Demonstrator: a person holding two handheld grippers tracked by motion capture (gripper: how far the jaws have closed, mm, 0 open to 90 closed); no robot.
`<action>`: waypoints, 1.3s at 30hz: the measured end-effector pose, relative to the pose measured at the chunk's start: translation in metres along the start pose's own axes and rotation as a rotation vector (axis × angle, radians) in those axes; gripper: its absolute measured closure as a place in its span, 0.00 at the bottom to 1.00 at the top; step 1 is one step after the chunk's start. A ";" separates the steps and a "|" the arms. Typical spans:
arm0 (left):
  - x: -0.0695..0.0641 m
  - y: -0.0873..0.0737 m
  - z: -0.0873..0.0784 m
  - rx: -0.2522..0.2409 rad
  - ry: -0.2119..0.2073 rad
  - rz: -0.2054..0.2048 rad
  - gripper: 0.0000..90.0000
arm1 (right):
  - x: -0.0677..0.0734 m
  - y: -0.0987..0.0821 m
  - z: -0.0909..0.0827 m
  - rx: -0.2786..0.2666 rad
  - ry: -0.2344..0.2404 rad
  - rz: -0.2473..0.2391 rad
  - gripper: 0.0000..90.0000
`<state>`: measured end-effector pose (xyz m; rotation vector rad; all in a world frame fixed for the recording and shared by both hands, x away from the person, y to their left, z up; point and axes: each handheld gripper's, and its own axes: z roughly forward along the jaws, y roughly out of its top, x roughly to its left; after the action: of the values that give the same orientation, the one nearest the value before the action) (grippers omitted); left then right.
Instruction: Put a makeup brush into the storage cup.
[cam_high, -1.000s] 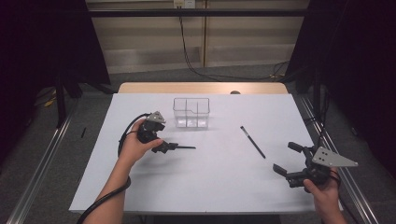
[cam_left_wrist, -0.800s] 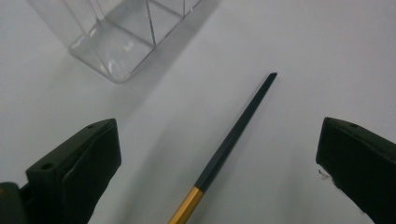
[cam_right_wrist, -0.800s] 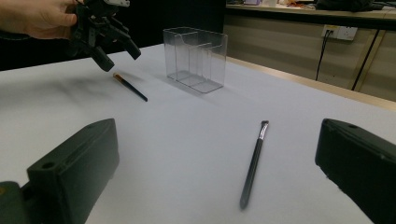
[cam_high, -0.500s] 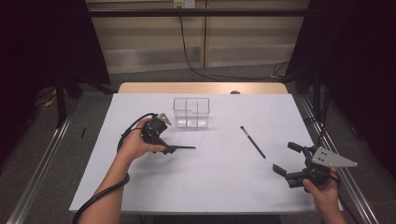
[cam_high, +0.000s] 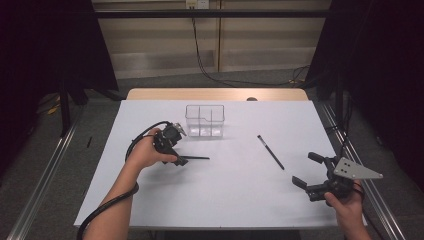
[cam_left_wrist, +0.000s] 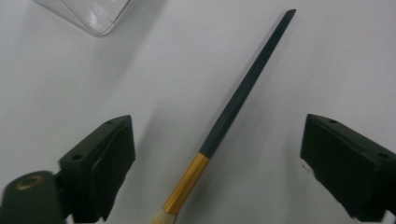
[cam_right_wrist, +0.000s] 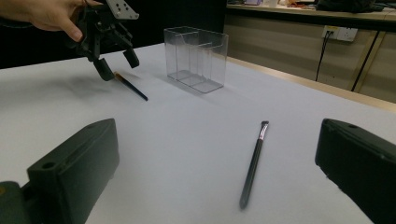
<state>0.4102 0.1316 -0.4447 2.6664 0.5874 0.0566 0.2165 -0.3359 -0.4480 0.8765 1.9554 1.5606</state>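
Observation:
A slim brush (cam_left_wrist: 243, 93) with a dark handle, gold ferrule and pale bristles lies on the white table (cam_high: 235, 200). My left gripper (cam_high: 176, 157) points down over its bristle end (cam_left_wrist: 215, 158). Its jaws stand either side of the brush (cam_high: 197, 158) with clear gaps; they have just been closing a little. A second dark brush (cam_high: 270, 151) lies to the right (cam_right_wrist: 254, 161). My right gripper (cam_high: 306, 169) rests near the table's right edge, open and wide (cam_right_wrist: 217, 140), nothing between its jaws. From there I see the left gripper (cam_right_wrist: 112, 60) over the first brush (cam_right_wrist: 130, 86).
A clear plastic box (cam_high: 205, 120) with three compartments stands upright behind the brushes, toward the table's far side (cam_right_wrist: 196, 56); one corner of the box (cam_left_wrist: 88, 14) is close to my left gripper. A black cable (cam_high: 137, 145) loops from the left gripper along the forearm.
The left hand has edged slightly to the right over the brush's bristle end. The right hand and both brushes have not moved.

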 end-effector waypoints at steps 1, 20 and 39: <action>0.000 0.001 0.000 0.010 -0.003 0.004 0.17 | 0.000 0.000 0.000 0.000 0.000 0.000 0.00; -0.002 0.002 0.005 0.155 -0.021 0.081 0.51 | -0.002 0.000 -0.001 0.003 0.000 0.001 0.00; -0.010 0.013 0.007 0.226 -0.051 0.088 0.93 | -0.001 -0.001 0.001 0.010 0.004 -0.004 0.00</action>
<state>0.4068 0.1138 -0.4456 2.9020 0.4857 -0.0556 0.2181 -0.3362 -0.4494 0.8742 1.9680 1.5528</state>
